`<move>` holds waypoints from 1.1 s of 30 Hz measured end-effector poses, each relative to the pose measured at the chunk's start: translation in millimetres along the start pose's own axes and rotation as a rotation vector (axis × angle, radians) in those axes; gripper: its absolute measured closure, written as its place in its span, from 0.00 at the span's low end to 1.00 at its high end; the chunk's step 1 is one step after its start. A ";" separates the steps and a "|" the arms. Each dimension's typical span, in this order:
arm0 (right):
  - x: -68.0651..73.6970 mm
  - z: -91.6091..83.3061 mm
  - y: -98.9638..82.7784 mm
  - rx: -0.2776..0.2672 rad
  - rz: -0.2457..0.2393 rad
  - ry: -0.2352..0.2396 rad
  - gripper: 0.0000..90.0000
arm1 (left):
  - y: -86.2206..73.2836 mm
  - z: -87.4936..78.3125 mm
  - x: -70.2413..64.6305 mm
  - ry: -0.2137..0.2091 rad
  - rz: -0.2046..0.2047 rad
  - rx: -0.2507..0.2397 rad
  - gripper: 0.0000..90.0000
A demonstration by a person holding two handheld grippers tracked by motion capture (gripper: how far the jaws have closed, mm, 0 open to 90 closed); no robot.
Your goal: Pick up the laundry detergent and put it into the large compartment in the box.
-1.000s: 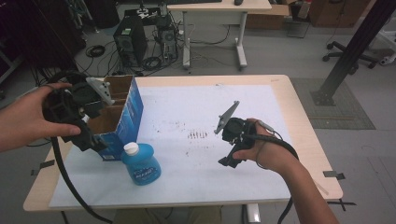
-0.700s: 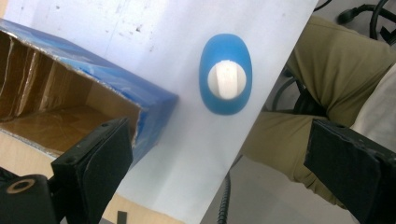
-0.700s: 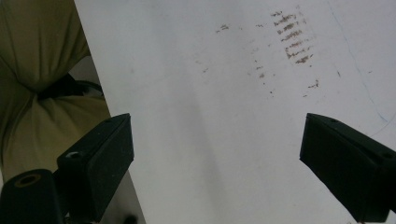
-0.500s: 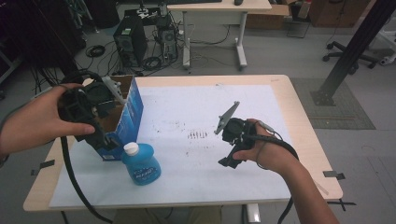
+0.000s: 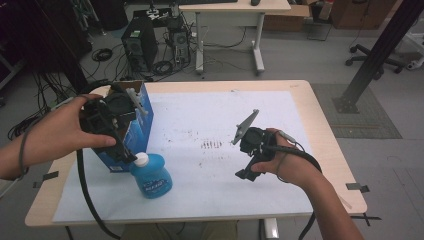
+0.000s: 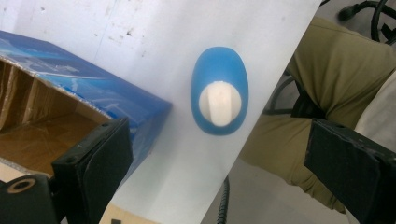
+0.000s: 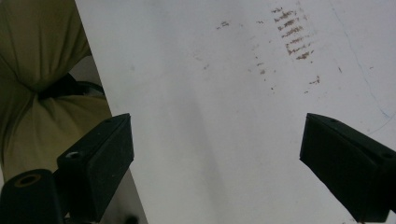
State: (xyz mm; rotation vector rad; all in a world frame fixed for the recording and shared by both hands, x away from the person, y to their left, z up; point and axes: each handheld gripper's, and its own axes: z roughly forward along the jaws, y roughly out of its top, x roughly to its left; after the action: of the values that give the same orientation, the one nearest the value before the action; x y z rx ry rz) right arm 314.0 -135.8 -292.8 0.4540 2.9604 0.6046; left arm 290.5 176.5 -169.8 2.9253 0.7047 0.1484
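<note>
Two grippers show in the high view: left gripper (image 5: 116, 131) above the blue box (image 5: 142, 112), right gripper (image 5: 248, 150) over the white sheet (image 5: 200, 120). Left gripper view: jaws wide apart, empty, blue bottle (image 6: 219, 91) standing beside the box. Right gripper view: jaws wide apart, empty, over smudge marks (image 7: 292, 35).

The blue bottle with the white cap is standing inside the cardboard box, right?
No. The blue bottle stands on the table's white sheet, outside the cardboard box and just beside it. The high view shows this; it is blue with a white cap.
</note>
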 end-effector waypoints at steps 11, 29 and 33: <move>0.2 0.4 -0.3 0.000 0.001 0.001 0.11 | 1.6 9.5 3.3 -0.026 -0.006 -0.009 0.09; -0.1 3.6 -1.5 0.003 0.002 0.007 0.11 | 3.4 32.0 8.1 -0.052 -0.018 -0.007 0.09; -0.4 3.9 -2.1 0.004 0.004 0.008 0.11 | 4.1 35.5 7.8 -0.057 -0.017 -0.006 0.09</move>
State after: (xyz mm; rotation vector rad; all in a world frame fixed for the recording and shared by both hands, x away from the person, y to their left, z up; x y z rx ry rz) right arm 314.3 -136.3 -297.3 0.4584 2.9697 0.6027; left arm 303.7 172.9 -203.7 2.9050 0.7185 0.0654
